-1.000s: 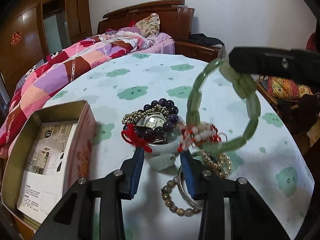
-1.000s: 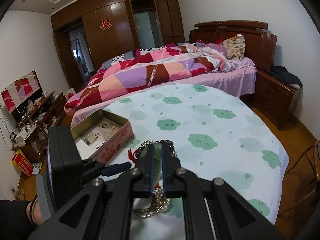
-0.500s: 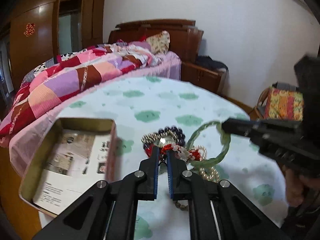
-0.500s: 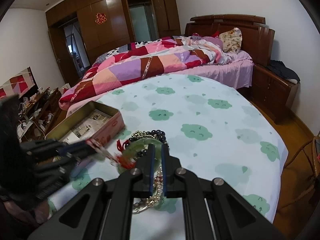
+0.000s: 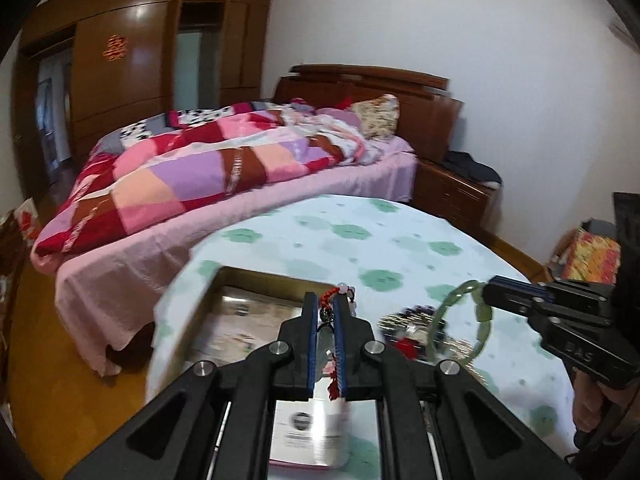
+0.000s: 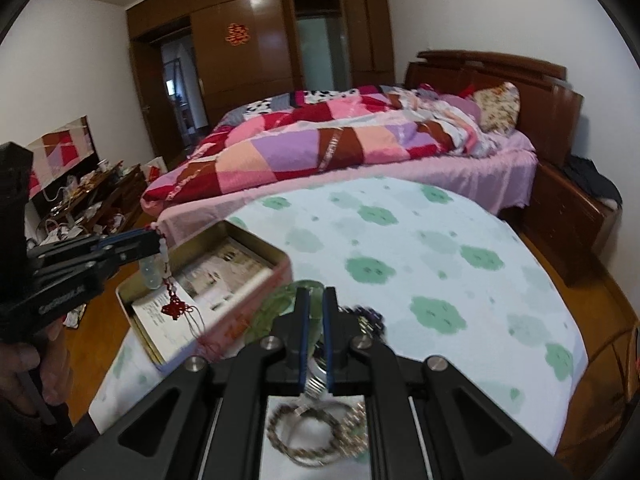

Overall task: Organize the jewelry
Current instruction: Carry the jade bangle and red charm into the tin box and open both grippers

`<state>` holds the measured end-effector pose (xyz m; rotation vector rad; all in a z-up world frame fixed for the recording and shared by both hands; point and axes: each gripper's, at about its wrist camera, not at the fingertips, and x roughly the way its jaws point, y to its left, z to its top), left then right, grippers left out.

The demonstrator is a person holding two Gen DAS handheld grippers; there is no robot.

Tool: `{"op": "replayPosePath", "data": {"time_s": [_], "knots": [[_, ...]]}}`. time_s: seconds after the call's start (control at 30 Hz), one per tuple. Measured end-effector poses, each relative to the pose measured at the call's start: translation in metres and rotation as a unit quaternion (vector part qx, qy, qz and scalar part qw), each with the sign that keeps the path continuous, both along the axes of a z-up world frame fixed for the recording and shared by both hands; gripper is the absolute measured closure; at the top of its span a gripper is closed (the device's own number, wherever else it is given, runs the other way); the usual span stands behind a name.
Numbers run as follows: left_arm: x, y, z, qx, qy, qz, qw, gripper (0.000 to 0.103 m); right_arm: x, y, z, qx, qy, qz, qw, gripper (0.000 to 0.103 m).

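Gripping jewelry in both claws above the cloud-print tablecloth!

Over on the left, the left gripper (image 5: 324,300) is clamped tight on a red-corded charm with pale beads and a clear pendant (image 6: 166,276), its jaws having just been closing on the cord; the red knot tassel dangles right over the open pink rectangular tin box (image 6: 256,280) lined with printed paper, which sits at the table's left edge. To the right, the right gripper (image 6: 314,300) is pinched shut on a green jade-link bracelet (image 5: 460,312), held in the air just above the jewelry heap (image 5: 412,332) of dark beads, a watch and red cord, near the tin. Close to the camera, a pale beaded bracelet (image 6: 320,432) lies on the round table (image 6: 440,248), blurred.
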<state>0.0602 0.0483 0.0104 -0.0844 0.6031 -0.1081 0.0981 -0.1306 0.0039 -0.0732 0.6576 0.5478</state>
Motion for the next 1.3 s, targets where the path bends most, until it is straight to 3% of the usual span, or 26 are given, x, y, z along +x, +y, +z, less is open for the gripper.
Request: {"op": "replayPosePath", "data": {"time_s": [0.27, 0.6, 0.97, 1.3], "knots": [[0.012, 0.039, 0.0, -0.002, 0.0, 0.039, 0.9992, 0.096, 0.018, 0.051, 0.01, -0.006, -0.002, 0.043, 0.999, 0.095], [0.028, 0.051, 0.017, 0.007, -0.024, 0.048, 0.9985, 0.096, 0.034, 0.091, 0.011, -0.02, -0.003, 0.063, 0.998, 0.095], [0.054, 0.053, -0.019, 0.003, 0.014, 0.04, 0.9991, 0.096, 0.058, 0.111, -0.025, -0.04, 0.043, 0.058, 0.997, 0.095], [0.067, 0.053, -0.049, 0.025, 0.057, 0.044, 0.9971, 0.095, 0.065, 0.116, -0.044, -0.056, 0.062, 0.055, 0.995, 0.095]]}}
